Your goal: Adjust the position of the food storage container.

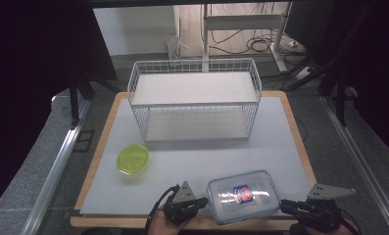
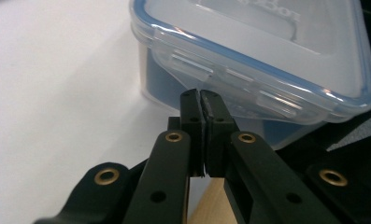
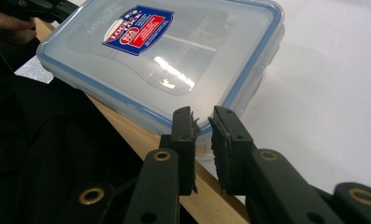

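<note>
A clear rectangular container with a blue-sealed lid and a red and blue label lies at the table's front edge, partly over the wooden rim. My left gripper is at its left side. In the left gripper view the container fills the top, and the gripper is shut with its tips just under a lid latch and nothing between them. My right gripper is at the container's right end. In the right gripper view it stands narrowly open, its tips at either side of the latch on the container.
A white wire rack with two shelves stands at the back middle of the white table. A green lidded bowl sits front left. The other hand shows past the container. The wooden table edge runs under it.
</note>
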Demonstrator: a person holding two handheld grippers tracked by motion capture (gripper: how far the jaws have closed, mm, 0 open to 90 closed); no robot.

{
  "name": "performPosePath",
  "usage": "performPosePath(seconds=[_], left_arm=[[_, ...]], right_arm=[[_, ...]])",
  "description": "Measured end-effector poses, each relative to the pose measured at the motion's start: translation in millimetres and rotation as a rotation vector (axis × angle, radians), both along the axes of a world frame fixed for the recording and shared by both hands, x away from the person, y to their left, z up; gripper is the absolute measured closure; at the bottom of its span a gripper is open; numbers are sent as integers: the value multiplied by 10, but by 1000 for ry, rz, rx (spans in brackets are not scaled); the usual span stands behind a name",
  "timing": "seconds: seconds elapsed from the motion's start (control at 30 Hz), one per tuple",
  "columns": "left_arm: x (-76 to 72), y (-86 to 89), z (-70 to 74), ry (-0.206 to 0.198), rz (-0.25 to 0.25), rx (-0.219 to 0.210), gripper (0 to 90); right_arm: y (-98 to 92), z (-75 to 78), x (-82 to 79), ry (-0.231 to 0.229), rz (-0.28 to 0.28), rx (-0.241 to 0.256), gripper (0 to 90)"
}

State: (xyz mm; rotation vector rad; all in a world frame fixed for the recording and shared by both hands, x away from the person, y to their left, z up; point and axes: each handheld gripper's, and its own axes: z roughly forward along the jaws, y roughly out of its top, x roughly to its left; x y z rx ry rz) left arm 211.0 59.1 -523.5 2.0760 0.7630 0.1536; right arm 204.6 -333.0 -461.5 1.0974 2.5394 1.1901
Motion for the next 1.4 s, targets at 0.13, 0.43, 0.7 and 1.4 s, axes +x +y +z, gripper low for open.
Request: performPosePath(seconds=[0.13,0.43,0.7,1.4], left_arm=[[33,7,-5,9,12,-7,896],[99,25,-16,14,33,-19,899],[237,79,-19,19,64,-17,897],[135,53,-82,78,20,45,880]], right_arm=[[2,0,5,-5,0,6,853],[24,-7,6,-19,3,9,898],[76,-34,58,-34,-11,30,900],[212,-202,305,12,-76,-78,899]])
